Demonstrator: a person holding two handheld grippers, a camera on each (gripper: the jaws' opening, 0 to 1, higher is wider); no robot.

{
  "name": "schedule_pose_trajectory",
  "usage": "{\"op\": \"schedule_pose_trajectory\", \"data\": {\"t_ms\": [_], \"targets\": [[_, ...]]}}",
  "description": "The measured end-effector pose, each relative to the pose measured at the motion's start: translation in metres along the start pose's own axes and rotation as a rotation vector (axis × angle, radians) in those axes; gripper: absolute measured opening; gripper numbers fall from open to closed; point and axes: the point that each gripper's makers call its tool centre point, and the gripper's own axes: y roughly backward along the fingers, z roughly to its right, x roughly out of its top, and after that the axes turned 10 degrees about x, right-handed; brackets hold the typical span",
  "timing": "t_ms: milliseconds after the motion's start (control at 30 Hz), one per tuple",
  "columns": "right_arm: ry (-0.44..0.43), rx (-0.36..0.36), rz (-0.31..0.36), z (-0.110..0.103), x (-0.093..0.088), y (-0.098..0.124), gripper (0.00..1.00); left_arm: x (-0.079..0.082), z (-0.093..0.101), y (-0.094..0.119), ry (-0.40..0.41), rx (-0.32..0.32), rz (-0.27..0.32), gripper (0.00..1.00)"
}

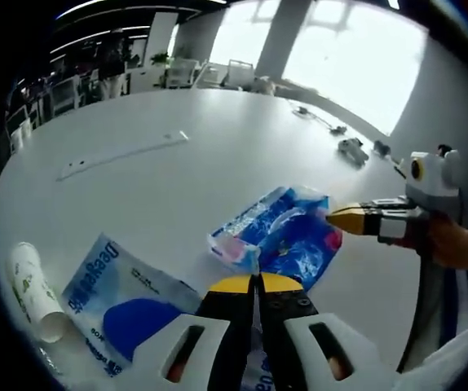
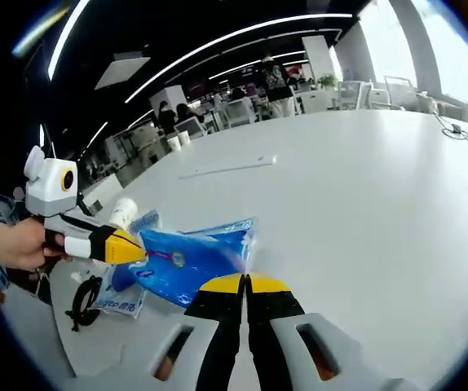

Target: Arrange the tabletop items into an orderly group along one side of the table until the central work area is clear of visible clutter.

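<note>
The blue packet (image 1: 287,232) lies on the white table (image 1: 177,179), toward the near edge, crumpled and glossy, with a pink-and-white patch at one end.

In the left gripper view, going left to right: a white paper cup (image 1: 34,292) lies on its side at the far left, near the table's edge. Just beside it sits a flat pale-blue bag (image 1: 124,297) with dark blue print and a dark blue oval on it. Farther back a long white strip (image 1: 120,155) lies flat on the table. The left gripper (image 1: 257,281) rises from the bottom with its yellow-tipped fingers pressed together, nothing between them, their tips at the packet's near edge. Right of the packet, the right gripper (image 1: 340,218) reaches in, held by a hand (image 1: 454,244); its yellow tip meets the packet's right edge, though whether it pinches the plastic is hard to judge from here. Small dark objects (image 1: 352,149) sit far off near the table's right edge.

In the right gripper view, the left gripper (image 2: 132,248) comes in from the left, its tip touching the packet (image 2: 189,261). The cup (image 2: 122,213) shows behind it, and a black cable (image 2: 83,301) lies coiled near the table's edge. The right gripper (image 2: 246,283) has its fingers closed together and empty, tips at the packet's right end.
</note>
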Motion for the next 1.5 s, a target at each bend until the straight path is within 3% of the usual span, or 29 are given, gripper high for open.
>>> {"op": "schedule_pose_trajectory", "data": {"t_ms": [1167,1500], "targets": [[-0.029,0.008,-0.049,0.008,-0.021,-0.007,0.00,-0.024,-0.001,-0.018,0.023,0.000,-0.057,0.00],[-0.029,0.004,-0.055,0.011,-0.024,-0.008,0.00,-0.024,-0.001,-0.020,0.040,0.006,-0.053,0.00]]}}
